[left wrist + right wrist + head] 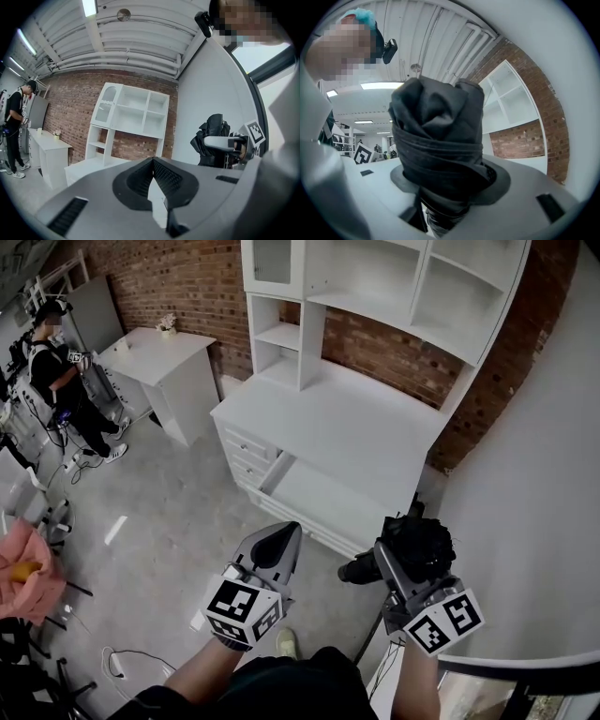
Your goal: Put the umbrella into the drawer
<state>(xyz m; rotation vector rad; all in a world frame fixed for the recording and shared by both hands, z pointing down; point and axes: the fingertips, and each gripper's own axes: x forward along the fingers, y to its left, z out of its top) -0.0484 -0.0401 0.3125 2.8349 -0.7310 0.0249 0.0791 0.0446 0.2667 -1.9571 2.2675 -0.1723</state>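
Right gripper (449,185): jaws clamped on the folded black umbrella (436,136), whose bundled fabric stands up out of them. Left gripper (152,179): jaws pressed together, with nothing between them. In the head view it sits at 9 o'clock of the right gripper. The open drawer (319,495) of the white cabinet (328,413) lies at 12 o'clock between the 2 grippers, and the umbrella is clear of it. 1 person (56,371) stands well apart at 10 o'clock.

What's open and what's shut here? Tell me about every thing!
right gripper: shut on the umbrella
umbrella: folded up and wrapped tight
left gripper: shut, nothing in it
big drawer: pulled open
small drawers: shut
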